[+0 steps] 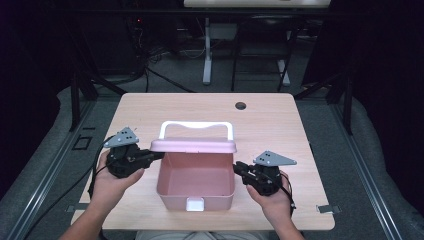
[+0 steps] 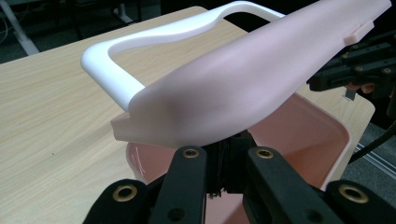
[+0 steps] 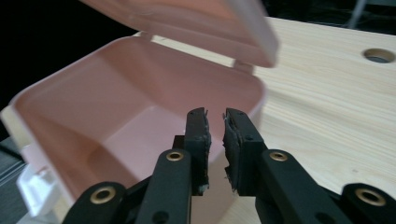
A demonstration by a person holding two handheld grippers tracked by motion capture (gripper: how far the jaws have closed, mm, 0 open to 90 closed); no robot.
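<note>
Lid (image 1: 193, 145) of pink box (image 1: 195, 187) lifted, left tool (image 1: 153, 156) clenched on its left edge; right tool (image 1: 237, 167) nearly closed, empty, beside box's right wall.

Nearly closed right gripper (image 3: 215, 122) at pink box (image 3: 84, 107) rim, apparently empty-jawed, lid (image 3: 196, 23) raised over wooden table (image 3: 327, 102).
</note>
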